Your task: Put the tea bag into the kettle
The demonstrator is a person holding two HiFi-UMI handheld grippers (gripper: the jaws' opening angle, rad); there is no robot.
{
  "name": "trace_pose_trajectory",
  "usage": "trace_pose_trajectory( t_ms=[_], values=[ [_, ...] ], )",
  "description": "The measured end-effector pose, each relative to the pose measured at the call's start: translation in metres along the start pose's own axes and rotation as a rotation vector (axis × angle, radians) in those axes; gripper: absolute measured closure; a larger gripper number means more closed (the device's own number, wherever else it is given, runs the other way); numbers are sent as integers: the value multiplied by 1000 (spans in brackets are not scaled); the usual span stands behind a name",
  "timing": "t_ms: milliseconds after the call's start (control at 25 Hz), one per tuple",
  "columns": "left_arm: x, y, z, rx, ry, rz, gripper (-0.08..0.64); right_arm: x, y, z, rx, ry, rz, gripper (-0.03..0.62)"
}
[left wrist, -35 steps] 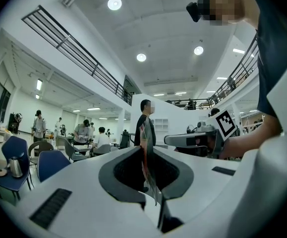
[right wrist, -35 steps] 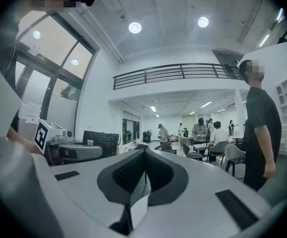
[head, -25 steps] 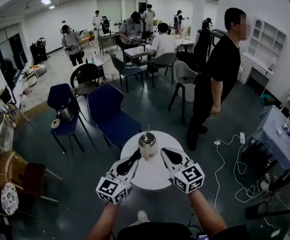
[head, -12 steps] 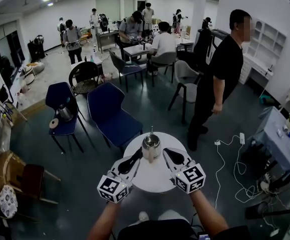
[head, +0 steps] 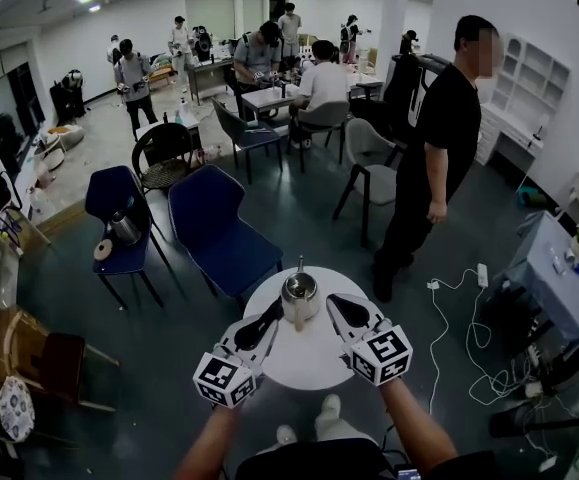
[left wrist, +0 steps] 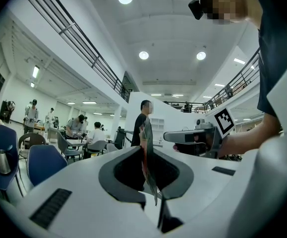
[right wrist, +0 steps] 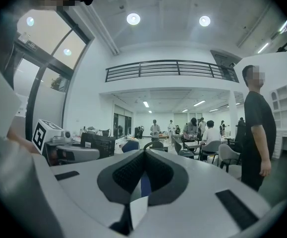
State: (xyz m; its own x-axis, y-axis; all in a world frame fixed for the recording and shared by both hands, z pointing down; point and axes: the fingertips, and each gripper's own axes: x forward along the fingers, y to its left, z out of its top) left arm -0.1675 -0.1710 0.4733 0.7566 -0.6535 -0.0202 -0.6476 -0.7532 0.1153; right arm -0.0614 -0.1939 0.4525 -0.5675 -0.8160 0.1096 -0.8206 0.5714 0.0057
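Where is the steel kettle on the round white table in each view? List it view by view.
Head view: steel kettle on the round white table, lower centre.
Left gripper view: not in it.
Right gripper view: not in it.
Shared landmark: standing person in black.

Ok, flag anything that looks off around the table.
Nothing looks spilled or damaged. The kettle stands upright on the round table. The left gripper pinches a thin packet, likely the tea bag, edge-on; the right gripper pinches a white-and-blue slip. One oddity: a metal pot sits on a blue chair.
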Motion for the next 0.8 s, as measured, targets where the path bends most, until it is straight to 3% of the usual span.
trace_pose_trajectory(
  t_ms=[800],
  values=[
    [119,29,-18,-1,70,72,523,50,-124,1,27,-22,81,575]
  ],
)
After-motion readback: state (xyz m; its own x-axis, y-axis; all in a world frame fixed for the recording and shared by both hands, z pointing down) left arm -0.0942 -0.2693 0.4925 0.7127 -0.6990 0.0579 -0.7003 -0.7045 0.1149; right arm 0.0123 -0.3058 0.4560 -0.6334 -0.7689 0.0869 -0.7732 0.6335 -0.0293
